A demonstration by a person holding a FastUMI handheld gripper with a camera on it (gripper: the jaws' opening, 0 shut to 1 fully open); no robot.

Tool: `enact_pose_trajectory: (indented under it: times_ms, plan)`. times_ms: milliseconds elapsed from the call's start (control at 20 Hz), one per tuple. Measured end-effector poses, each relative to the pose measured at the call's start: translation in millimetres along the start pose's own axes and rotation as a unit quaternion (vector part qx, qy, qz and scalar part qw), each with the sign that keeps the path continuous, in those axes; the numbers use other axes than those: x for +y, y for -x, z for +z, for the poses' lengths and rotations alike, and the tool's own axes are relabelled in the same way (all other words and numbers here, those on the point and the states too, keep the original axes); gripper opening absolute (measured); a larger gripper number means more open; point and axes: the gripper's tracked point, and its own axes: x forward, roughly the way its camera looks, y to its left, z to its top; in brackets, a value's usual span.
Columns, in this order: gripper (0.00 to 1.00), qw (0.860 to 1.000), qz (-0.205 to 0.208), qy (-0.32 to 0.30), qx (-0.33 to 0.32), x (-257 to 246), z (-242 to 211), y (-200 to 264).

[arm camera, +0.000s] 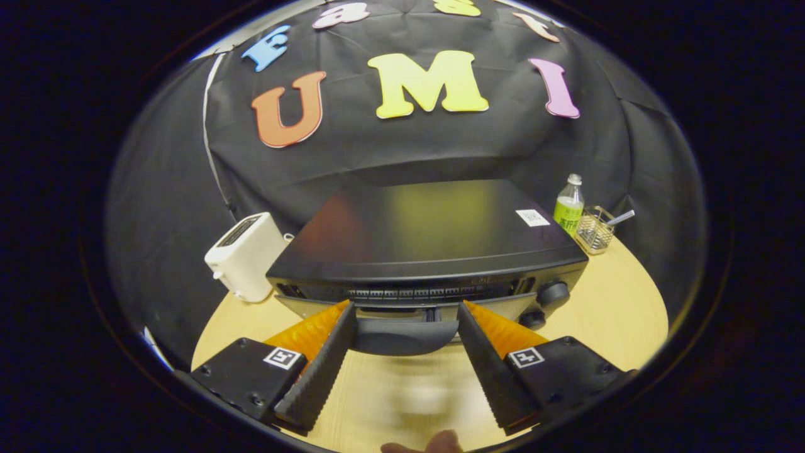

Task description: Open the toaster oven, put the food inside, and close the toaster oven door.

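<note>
You have 1 toaster oven (434, 251) on the table (629, 308), with 2 knobs (552, 294) visible at its front right and 1 door handle (402, 333) low on its front. Beside it you see 1 white toaster (245, 255). Behind its far corner you have 1 green bottle (569, 206) and 1 wire basket (595, 229). You hold 1 gripper (407, 307), its 2 fingers (324, 362) spread apart, the handle between their tips.
</note>
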Motion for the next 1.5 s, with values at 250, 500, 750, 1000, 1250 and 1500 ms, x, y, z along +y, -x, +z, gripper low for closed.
enact_pose_trajectory:
  times_ms: [250,500,750,1000,1250,1500]
  plan:
    - [1.00,0.999,-0.014,0.023,0.033,-9,-62,23]
    - [1.00,0.998,-0.002,0.039,0.049,-9,-92,29]
    - [1.00,0.994,-0.015,0.030,0.105,-23,-134,19]
    - [1.00,0.997,0.025,0.073,0.023,4,-76,50]
    - [1.00,0.999,0.015,0.039,-0.027,10,-16,29]
    - [1.00,0.998,-0.011,0.039,-0.054,11,25,-6]
